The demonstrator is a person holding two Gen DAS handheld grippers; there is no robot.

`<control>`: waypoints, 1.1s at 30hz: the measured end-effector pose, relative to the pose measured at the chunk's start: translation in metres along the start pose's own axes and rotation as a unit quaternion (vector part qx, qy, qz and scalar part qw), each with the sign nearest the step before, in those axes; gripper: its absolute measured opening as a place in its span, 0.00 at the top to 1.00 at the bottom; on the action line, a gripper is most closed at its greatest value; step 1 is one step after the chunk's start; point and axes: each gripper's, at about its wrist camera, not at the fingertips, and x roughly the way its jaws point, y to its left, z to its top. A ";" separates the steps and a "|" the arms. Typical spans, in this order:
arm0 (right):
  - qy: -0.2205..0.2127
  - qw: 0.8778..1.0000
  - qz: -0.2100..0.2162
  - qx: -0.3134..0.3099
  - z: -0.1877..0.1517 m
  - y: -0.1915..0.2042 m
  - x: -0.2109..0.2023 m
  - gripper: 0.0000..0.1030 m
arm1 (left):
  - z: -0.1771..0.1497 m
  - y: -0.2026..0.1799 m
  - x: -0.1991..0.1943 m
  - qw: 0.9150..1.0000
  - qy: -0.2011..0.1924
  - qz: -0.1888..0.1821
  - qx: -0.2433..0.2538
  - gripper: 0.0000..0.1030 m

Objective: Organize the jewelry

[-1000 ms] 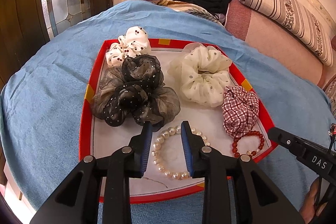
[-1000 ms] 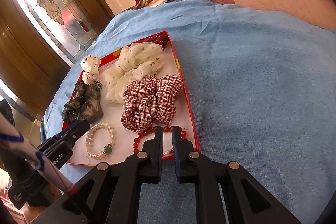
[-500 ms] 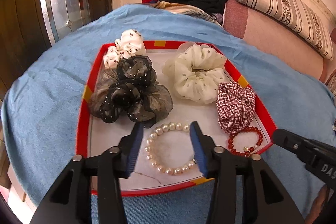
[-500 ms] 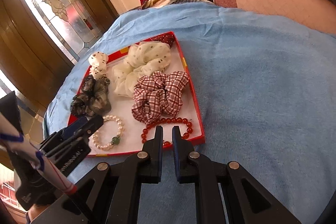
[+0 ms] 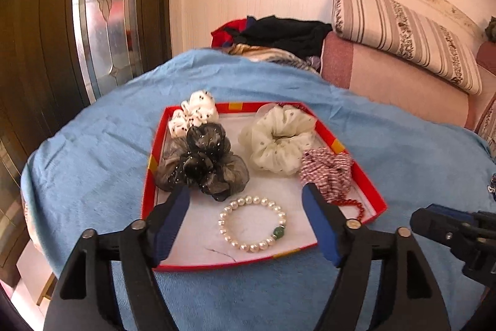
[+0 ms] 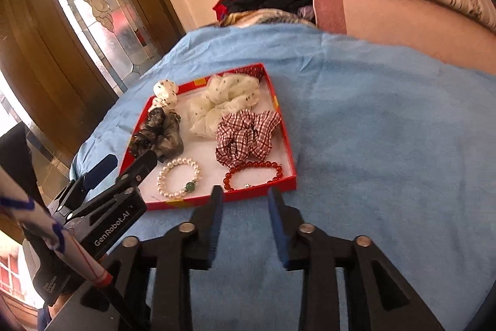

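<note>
Both grippers have withdrawn from the red tray and opened; left gripper, right gripper empty; placement apparently complete; next, retreat.

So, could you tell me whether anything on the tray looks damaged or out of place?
Only one small thing: the tray's white floor shows a thin dark crack-like line near its front edge, just in front of the pearl bracelet. Everything else lies inside the rim.
</note>
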 end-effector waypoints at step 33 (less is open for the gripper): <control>-0.158 0.957 -0.233 -0.063 -0.098 0.002 -0.198 0.11 | -0.031 -0.085 -0.198 0.993 -0.084 -0.015 0.083 0.00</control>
